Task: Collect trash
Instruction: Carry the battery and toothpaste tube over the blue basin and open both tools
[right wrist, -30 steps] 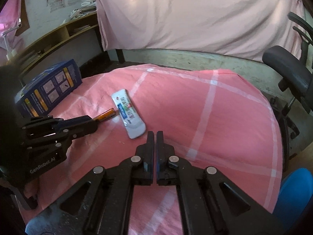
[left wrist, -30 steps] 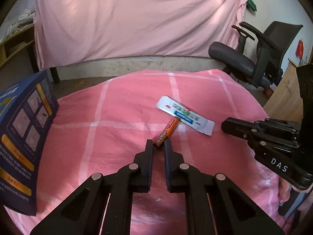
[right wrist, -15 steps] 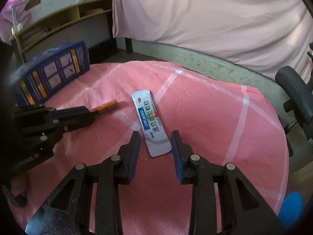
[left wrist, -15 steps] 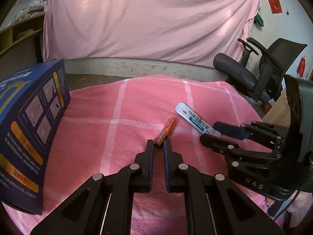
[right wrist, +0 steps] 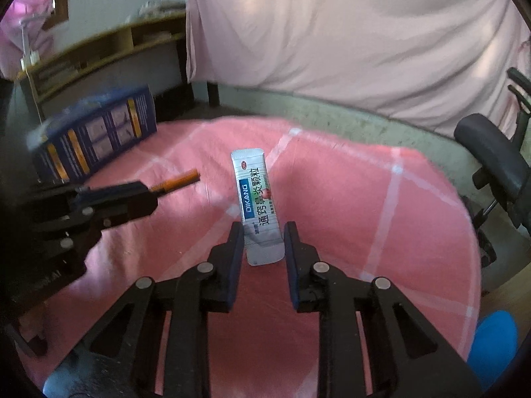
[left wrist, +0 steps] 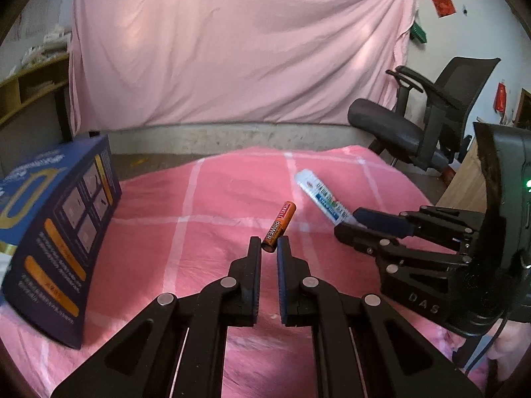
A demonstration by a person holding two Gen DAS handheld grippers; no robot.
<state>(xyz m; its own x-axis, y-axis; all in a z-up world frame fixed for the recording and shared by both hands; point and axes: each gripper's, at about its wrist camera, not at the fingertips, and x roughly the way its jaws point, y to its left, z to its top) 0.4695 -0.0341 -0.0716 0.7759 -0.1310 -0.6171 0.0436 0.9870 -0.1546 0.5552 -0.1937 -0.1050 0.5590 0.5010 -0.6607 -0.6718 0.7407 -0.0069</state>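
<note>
Right now my left tongs (left wrist: 268,248) are clamped on the butt end of an orange-and-black AA battery (left wrist: 278,227), which sticks out ahead of the tips, its far end angled up off the pink checked cloth (left wrist: 205,205). I pinch it at the very end, I judge, because a thin round cell offers little else to the pads. My right tongs (right wrist: 262,242) straddle the near end of a silver-white granule sachet (right wrist: 257,199) printed DIKANG; the jaws are closing on it, though I still see a sliver of gap on either side, so the pads do not press yet. The sachet reaches straight ahead along the fingers, which suits a grip across its narrow width. Off to the left of both tongs stands a dark blue carton (left wrist: 56,222), untouched; whether it is meant as the trash bin I cannot tell.
</note>
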